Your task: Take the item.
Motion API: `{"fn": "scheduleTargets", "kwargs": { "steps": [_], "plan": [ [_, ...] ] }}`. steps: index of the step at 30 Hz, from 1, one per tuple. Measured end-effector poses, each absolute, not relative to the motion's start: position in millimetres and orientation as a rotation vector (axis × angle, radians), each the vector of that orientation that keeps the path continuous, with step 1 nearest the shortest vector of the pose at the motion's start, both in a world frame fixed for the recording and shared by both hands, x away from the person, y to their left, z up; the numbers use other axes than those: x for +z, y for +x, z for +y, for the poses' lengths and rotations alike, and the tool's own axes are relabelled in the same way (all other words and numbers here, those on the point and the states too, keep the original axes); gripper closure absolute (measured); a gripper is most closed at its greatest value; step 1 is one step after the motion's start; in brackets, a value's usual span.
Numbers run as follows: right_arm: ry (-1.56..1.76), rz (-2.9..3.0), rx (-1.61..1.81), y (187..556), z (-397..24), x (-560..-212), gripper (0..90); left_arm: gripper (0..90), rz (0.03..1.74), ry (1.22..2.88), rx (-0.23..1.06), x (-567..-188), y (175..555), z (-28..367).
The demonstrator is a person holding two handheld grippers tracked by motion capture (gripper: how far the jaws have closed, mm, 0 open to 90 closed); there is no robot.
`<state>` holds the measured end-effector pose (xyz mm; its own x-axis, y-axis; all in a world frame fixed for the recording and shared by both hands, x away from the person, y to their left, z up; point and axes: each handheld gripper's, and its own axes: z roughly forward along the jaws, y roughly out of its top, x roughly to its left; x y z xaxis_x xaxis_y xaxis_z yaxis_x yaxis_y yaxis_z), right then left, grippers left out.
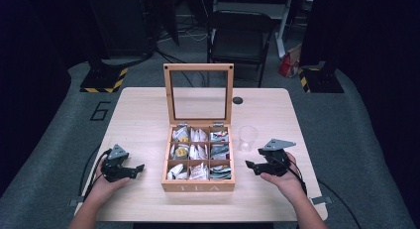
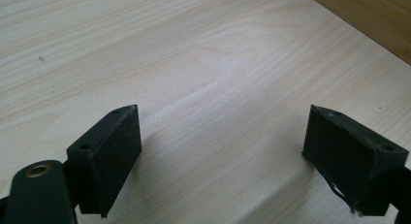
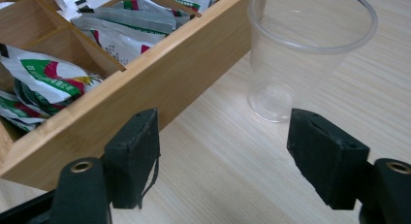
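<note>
Table (image 1: 148, 199) of pale wood carries everything here. Near its left edge the person's left hand (image 1: 101, 187) rests with the left gripper (image 2: 223, 151), whose jaws stand wide with nothing but bare wood grain between them. In the middle, toward the near edge, sits one square bamboo tea box (image 1: 198, 187) with "TEA" on its front wall; its glass-paned lid (image 1: 198, 92) stands upright and open at the back. The box has nine compartments in three rows of three, each holding paper tea sachets (image 1: 199, 172); how many lie in each cannot be told. Just beside the box's right wall stands one clear plastic cup (image 1: 247, 138), upright and empty. Nearer the right edge, the right hand (image 1: 287, 182) holds the right gripper (image 3: 223, 156), jaws spread wide and empty, aimed at the gap between the box wall and the cup.

By the look of it, this is the approach step: nothing is gripped yet, and the right gripper seems to be choosing between cup and sachets. The next move likely calls for lifting that gripper over the box's right wall, narrowing the jaws on a single sachet's edge, and avoiding a knock to the light cup close by.
</note>
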<state>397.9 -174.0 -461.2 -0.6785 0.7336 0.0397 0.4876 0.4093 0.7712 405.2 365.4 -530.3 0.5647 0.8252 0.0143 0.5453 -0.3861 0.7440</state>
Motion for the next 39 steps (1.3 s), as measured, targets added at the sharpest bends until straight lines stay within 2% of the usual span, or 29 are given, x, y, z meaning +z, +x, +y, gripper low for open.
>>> {"fn": "scheduleTargets", "kwargs": {
  "steps": [8, 39],
  "plan": [
    [1.037, 2.386, 1.133, 399.9, -166.6, -454.9, 24.0, 13.1, 1.094, 2.091, 0.506, -530.2, 405.2, 365.4],
    [0.923, 2.405, 1.186, 419.2, -130.3, -415.8, 28.1, 13.1, 1.095, 2.086, 0.504, -530.5, 405.2, 365.3]
  ]
}}
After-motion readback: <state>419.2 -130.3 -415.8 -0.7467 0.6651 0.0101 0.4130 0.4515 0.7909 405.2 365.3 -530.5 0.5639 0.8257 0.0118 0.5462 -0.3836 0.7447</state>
